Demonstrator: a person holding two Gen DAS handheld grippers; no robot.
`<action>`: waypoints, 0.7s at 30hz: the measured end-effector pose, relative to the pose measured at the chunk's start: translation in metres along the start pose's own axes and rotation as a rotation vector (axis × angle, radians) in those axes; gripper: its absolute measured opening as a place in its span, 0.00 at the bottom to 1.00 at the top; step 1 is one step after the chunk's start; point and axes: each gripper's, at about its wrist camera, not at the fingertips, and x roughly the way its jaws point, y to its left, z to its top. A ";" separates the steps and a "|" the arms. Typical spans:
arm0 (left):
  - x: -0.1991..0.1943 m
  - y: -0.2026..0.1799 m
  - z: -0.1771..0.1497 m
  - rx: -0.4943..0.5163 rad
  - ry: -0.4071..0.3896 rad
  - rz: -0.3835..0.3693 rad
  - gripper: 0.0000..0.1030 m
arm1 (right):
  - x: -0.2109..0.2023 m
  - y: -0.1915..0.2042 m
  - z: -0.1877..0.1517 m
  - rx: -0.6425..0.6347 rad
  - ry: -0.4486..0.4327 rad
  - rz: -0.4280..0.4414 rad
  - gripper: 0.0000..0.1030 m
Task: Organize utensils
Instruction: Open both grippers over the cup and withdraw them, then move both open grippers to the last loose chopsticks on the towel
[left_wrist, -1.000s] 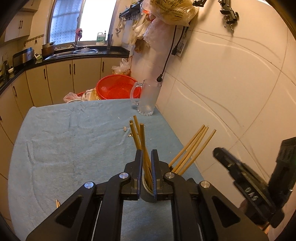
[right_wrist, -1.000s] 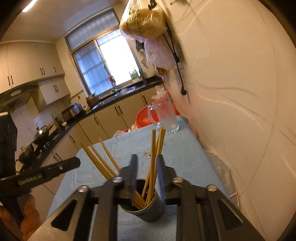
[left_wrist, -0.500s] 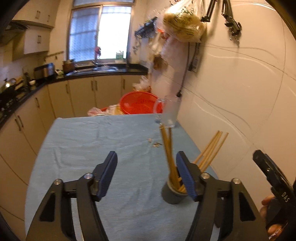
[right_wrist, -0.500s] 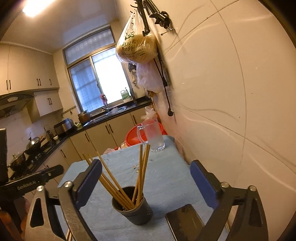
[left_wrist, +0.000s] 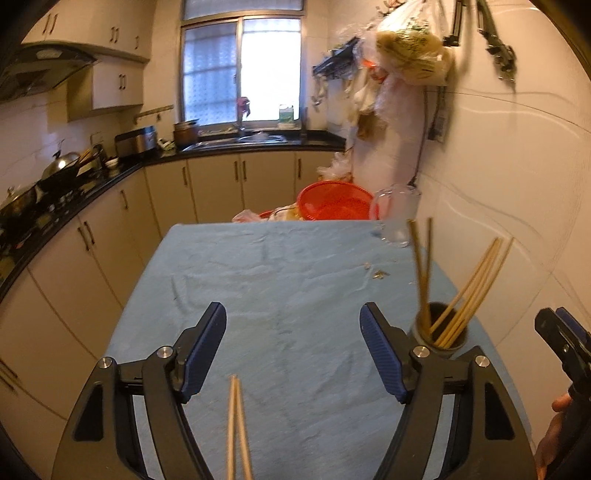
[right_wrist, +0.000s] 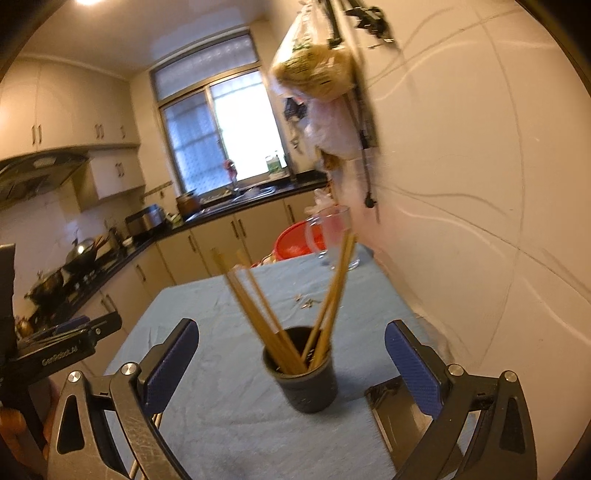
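A dark grey cup (right_wrist: 308, 376) stands upright on the blue cloth and holds several wooden chopsticks (right_wrist: 258, 314). In the left wrist view the cup (left_wrist: 441, 334) is right of my left gripper (left_wrist: 293, 354), which is open and empty. Two loose chopsticks (left_wrist: 236, 424) lie on the cloth just below the left gripper. My right gripper (right_wrist: 291, 367) is open and empty, with the cup between and just beyond its fingers. The right gripper also shows at the right edge of the left wrist view (left_wrist: 565, 343).
A glass mug (left_wrist: 397, 218) stands at the table's far right corner, with a red basin (left_wrist: 334, 201) behind it. Small crumbs (left_wrist: 376, 271) lie on the blue cloth (left_wrist: 277, 280). The wall runs close along the right. A flat dark object (right_wrist: 399, 410) lies right of the cup.
Both grippers have opened and pulled back from the cup and chopsticks. The left gripper has moved left; the cup now stands alone on the cloth.
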 end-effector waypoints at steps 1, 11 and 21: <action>0.001 0.004 -0.002 -0.007 0.005 0.005 0.72 | 0.002 0.005 -0.002 -0.011 0.008 0.009 1.00; 0.009 0.061 -0.030 -0.089 0.072 0.079 0.72 | 0.028 0.053 -0.038 -0.105 0.125 0.081 1.00; 0.032 0.114 -0.073 -0.147 0.219 0.094 0.72 | 0.055 0.080 -0.069 -0.158 0.246 0.085 1.00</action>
